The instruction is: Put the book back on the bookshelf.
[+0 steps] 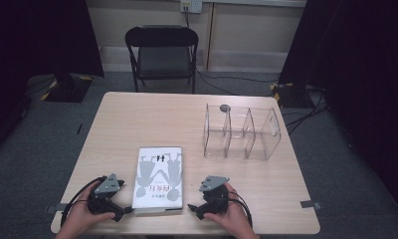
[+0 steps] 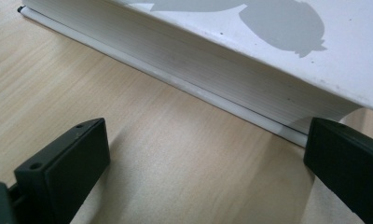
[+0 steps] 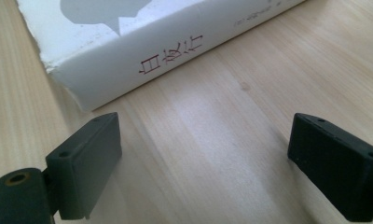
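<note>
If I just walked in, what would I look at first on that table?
Probably the thick white book with grey figures on its cover, lying flat at the near edge of the light wooden table. The left gripper and the right gripper sit on either side of it, both with jaws open and not touching it. Further back on the right stands a clear plastic organiser box with dividers.

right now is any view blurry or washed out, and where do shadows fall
High view: soft and slightly grainy, dark at both sides, table evenly lit. Left gripper view: sharp, book casts a thin shadow along its page edge. Right gripper view: pale glare on the wood ahead of the jaws.
</note>
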Demonstrator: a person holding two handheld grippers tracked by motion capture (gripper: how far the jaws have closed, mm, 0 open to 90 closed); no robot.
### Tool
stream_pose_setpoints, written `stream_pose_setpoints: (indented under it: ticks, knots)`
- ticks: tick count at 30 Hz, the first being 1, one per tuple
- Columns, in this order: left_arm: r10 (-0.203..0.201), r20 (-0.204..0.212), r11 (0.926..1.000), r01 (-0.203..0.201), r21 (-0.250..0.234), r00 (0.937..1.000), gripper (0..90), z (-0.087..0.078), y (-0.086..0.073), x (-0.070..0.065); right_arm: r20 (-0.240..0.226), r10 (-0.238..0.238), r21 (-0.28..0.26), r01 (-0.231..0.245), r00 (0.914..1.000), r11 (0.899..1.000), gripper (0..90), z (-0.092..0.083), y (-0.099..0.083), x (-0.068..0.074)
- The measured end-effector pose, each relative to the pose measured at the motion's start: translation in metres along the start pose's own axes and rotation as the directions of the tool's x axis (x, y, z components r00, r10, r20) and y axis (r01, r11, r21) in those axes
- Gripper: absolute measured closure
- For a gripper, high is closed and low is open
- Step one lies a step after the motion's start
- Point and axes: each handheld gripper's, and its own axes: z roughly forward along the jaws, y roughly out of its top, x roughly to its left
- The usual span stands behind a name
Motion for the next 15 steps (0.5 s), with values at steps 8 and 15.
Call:
stream_pose_setpoints:
  ticks: [8, 15]
  knots:
    - [-0.002, 0.006, 0.9999, 0.002, 0.010, 1.0000, 4.9, -0.005, 0.000, -0.008, -0.030, -0.027, -0.001, 0.027, 0.9992, 1.000, 9.3, 0.003, 0.003, 0.007]
    - [0.041, 0.071, 0.9990, -0.042, 0.017, 0.9967, 11.2, -0.007, 0.002, -0.022, -0.044, -0.042, -0.002, 0.042, 0.9982, 0.999, 9.4, 0.005, 0.005, 0.009]
